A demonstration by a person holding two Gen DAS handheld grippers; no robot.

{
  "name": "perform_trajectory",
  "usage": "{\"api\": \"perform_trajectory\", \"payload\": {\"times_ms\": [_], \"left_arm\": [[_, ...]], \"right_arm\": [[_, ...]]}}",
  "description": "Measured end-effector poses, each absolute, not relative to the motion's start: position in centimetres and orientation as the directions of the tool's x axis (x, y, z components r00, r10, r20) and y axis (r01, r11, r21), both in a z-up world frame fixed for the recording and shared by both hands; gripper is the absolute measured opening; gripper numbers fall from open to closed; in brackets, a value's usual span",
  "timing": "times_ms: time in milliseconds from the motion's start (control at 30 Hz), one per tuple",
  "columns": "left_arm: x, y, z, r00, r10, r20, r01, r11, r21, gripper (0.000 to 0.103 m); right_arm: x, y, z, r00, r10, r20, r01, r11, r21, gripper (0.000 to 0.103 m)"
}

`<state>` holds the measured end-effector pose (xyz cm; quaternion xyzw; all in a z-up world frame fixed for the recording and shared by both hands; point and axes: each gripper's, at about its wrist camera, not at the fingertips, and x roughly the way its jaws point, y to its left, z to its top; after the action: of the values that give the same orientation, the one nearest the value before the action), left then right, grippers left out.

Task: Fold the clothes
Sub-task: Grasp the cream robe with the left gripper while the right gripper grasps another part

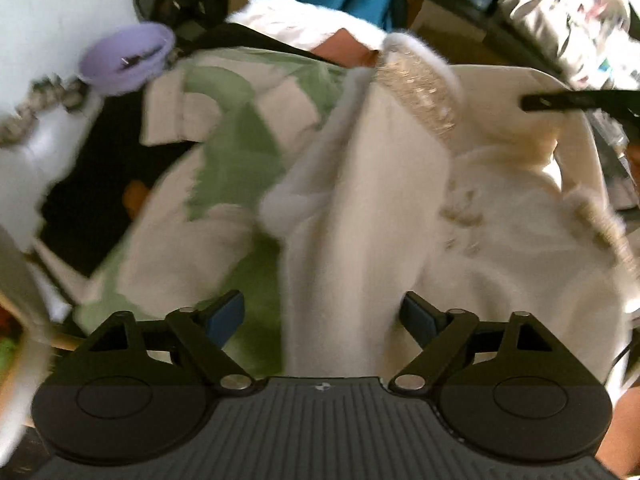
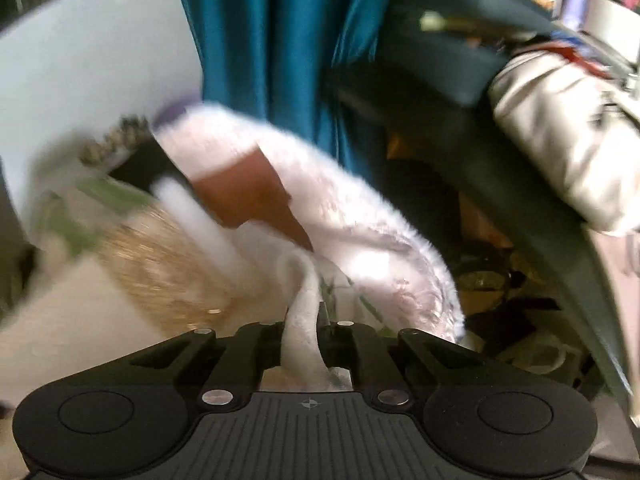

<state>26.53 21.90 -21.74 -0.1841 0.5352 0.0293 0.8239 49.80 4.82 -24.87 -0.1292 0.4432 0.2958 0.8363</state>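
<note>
Garment [image 1: 360,184]: cream, fur-trimmed, sequin band, lying rumpled over green-patterned cloth [image 1: 236,148]. Right gripper [image 2: 304,320] pinched tight on fold of cream fabric, lifting it. Left gripper [image 1: 322,312] spread wide above near hem, holding nothing. Judged soft, limp, light; grab hems, avoid sequins.

Both views are evenly and fairly brightly lit by soft, diffuse light, with no hard shadows. Motion blur smears most of each scene: in the left wrist view the cream garment [image 1: 380,208] and the purple bowl [image 1: 128,56] have soft, streaked outlines, and in the right wrist view the fluffy trim [image 2: 360,216] and the teal curtain [image 2: 272,40] are blurred too. Only the black gripper bodies at the bottom stay sharp. Pale fabric near the right edge of the right wrist view is close to washed out. Fisheye distortion bends straight lines and crowds the corners.
</note>
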Motion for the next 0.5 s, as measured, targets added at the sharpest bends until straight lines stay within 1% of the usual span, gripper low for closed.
{"api": "perform_trajectory", "payload": {"times_ms": [33, 67, 100, 133, 200, 233, 367, 400, 433, 467, 500], "left_arm": [[27.1, 21.4, -22.4, 0.404, -0.171, -0.899, -0.237, 0.929, -0.283, 0.089], [27.3, 20.7, -22.6, 0.408, -0.162, -0.899, -0.226, 0.936, -0.271, 0.080], [27.4, 20.0, -22.7, 0.418, -0.147, -0.897, -0.216, 0.943, -0.255, 0.049], [27.1, 19.5, -22.3, 0.435, -0.123, -0.892, -0.215, 0.948, -0.235, 0.036], [26.4, 18.5, -21.3, 0.470, -0.072, -0.880, -0.218, 0.956, -0.195, 0.027], [26.1, 18.5, -21.3, 0.466, -0.069, -0.882, -0.229, 0.954, -0.195, 0.026], [25.2, 19.1, -21.8, 0.435, -0.075, -0.897, -0.279, 0.936, -0.213, 0.026], [25.0, 19.2, -21.9, 0.427, -0.077, -0.901, -0.292, 0.931, -0.218, 0.028], [24.8, 19.4, -22.1, 0.419, -0.078, -0.904, -0.304, 0.926, -0.222, 0.032], [24.6, 19.5, -22.2, 0.412, -0.080, -0.908, -0.317, 0.921, -0.225, 0.035], [24.8, 19.7, -22.2, 0.407, -0.084, -0.910, -0.337, 0.912, -0.235, 0.037]], "right_arm": [[49.2, 3.5, -23.3, 0.429, 0.404, -0.808, -0.599, 0.797, 0.080, 0.005], [48.7, 2.2, -21.8, 0.426, 0.427, -0.797, -0.588, 0.801, 0.115, 0.005], [48.2, 0.9, -20.4, 0.422, 0.450, -0.787, -0.576, 0.804, 0.151, 0.005], [47.9, -0.1, -19.3, 0.409, 0.468, -0.783, -0.566, 0.804, 0.185, 0.005], [46.6, -0.8, -18.2, 0.380, 0.460, -0.803, -0.588, 0.790, 0.175, 0.005], [46.0, -1.0, -17.8, 0.365, 0.450, -0.815, -0.600, 0.783, 0.164, 0.005], [44.3, 1.1, -19.8, 0.320, 0.328, -0.889, -0.651, 0.757, 0.045, 0.005], [44.7, 1.7, -20.8, 0.307, 0.321, -0.896, -0.655, 0.754, 0.045, 0.006], [45.2, 2.3, -21.8, 0.294, 0.314, -0.903, -0.659, 0.751, 0.046, 0.007], [45.6, 2.9, -22.8, 0.281, 0.307, -0.909, -0.662, 0.748, 0.047, 0.008], [46.1, 3.5, -23.8, 0.268, 0.299, -0.916, -0.666, 0.745, 0.048, 0.016]]}}
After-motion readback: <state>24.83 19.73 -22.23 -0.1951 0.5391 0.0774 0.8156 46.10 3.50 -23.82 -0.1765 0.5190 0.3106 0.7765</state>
